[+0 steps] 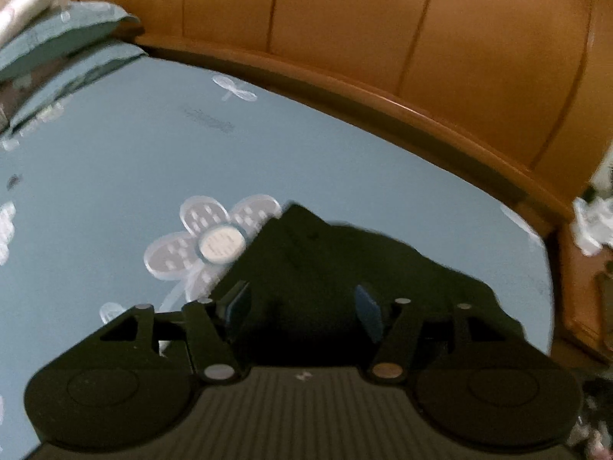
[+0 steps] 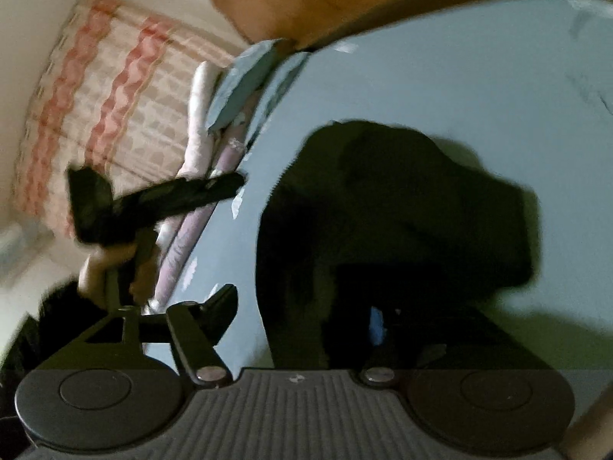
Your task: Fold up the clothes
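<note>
A dark, nearly black garment (image 1: 345, 268) lies bunched on the light blue bed sheet (image 1: 115, 176). My left gripper (image 1: 302, 308) hovers over its near edge with the jaws wide apart and nothing between the blue pads. In the right wrist view the same garment (image 2: 402, 211) is a crumpled dark heap. My right gripper (image 2: 302, 306) is open, its right finger buried in the cloth and its left finger (image 2: 222, 303) over bare sheet. The left gripper (image 2: 161, 199) and the hand holding it show at the left.
An orange wooden headboard (image 1: 383, 38) runs along the far side of the bed. Blue pillows (image 1: 65, 34) lie at the far left corner. A pink-and-white patterned quilt (image 2: 107, 96) lies beyond the bed's edge. White flower prints (image 1: 214, 241) dot the sheet.
</note>
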### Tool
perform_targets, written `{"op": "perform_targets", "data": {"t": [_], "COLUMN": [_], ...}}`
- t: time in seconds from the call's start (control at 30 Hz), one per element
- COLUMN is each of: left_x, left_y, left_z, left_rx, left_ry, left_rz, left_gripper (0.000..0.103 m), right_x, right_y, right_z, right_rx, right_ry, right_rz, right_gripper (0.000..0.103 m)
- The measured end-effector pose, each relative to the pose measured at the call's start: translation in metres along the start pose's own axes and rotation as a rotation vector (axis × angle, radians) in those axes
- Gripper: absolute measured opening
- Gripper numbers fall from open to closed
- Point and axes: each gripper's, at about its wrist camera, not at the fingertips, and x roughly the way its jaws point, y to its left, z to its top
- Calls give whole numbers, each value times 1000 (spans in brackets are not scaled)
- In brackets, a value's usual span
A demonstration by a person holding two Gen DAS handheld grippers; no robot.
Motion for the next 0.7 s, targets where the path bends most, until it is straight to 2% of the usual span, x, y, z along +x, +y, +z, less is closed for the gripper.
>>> {"op": "perform_targets", "data": {"t": [0.07,0.17,0.37,0.43,0.53,0.57,0.67,0.7], "left_x": [-6,-17,-40,-42,-38,-36,-30,-28], "left_y": [1,0,1,0,-4,-6,-8,-8], "left_z": [-17,-47,-102,-118,-135,-141,-153,-157], "left_rx": [-29,-72,-194,-245,-276,-280,-313,-333], "left_ry": [-4,-12,-54,-57,-38,-31,-15,-13], "left_rz": [-38,-71,-128,-149,-160,-160,-177,-184], "left_gripper": [62,62,65,66,66,66,66,66], "right_x": [-5,-11,-7,-5,0,1,3,4], "right_y": [-18,-46,-77,-82,-79,-74,-51,-43], "right_z": [-3,-9,-5,0,11,15,27,30], "right_rx": [92,248,468,512,494,462,254,189], "right_ry": [-10,-45,-158,-196,-217,-222,-239,-244], "right_rz": [20,70,186,167,95,57,-138,-190], "right_gripper": [79,79,85,85,84,80,44,37]}}
